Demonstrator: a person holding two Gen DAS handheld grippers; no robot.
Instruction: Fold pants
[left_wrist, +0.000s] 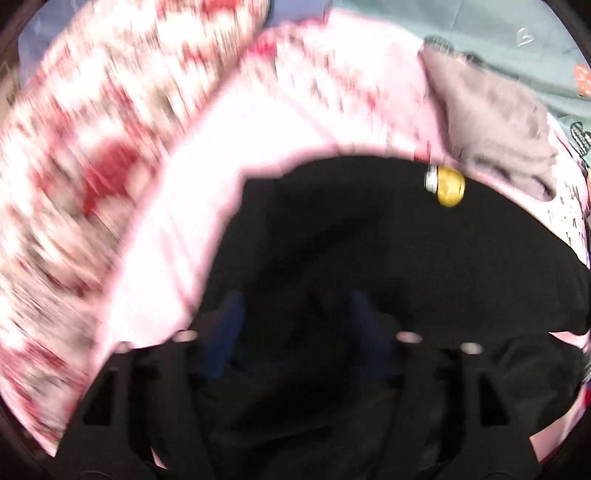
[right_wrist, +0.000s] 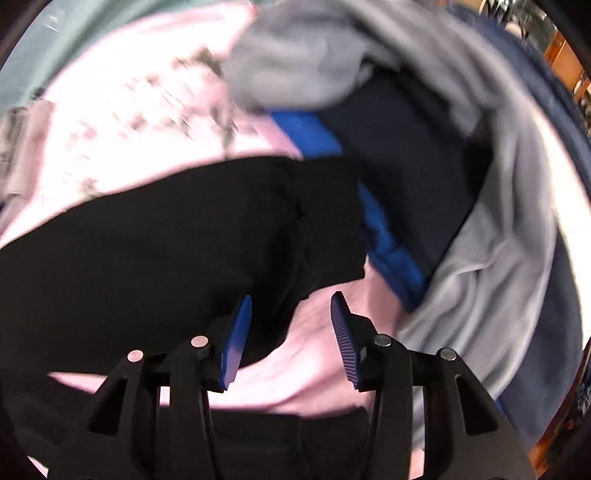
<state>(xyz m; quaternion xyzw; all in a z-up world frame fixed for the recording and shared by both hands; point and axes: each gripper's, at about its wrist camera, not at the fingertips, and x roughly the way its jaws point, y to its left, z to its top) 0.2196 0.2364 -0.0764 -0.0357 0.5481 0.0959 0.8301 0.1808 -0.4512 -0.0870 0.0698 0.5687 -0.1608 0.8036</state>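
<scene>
Heavy motion blur in both views. Left wrist view: a red-and-white patterned fabric fills the left and upper left of the frame, smeared by blur. A pink patterned sheet arcs across the upper middle, a rumpled grey cloth lies on it at upper right, and a teal printed fabric runs along the top right edge. The black pants take up the centre and lower half of this frame, lying over the pink sheet, dark and nearly featureless, with a gold button near their upper right edge. The left tongs sit at lower centre with black cloth between and around the blue pads, which stand apart; cannot tell whether they actually grip the cloth. Right wrist view: pink patterned sheet at upper left, a grey garment bunched at top centre and trailing down the right side, a dark navy item with a bright blue fabric along its edge at centre right, all just beside the pants. Black pants span the left and centre of that frame, their right edge ending at the blue fabric, with another black portion across the bottom. The right tongs are released, pads spread wide over bare pink sheet, the left pad touching the pants edge.
</scene>
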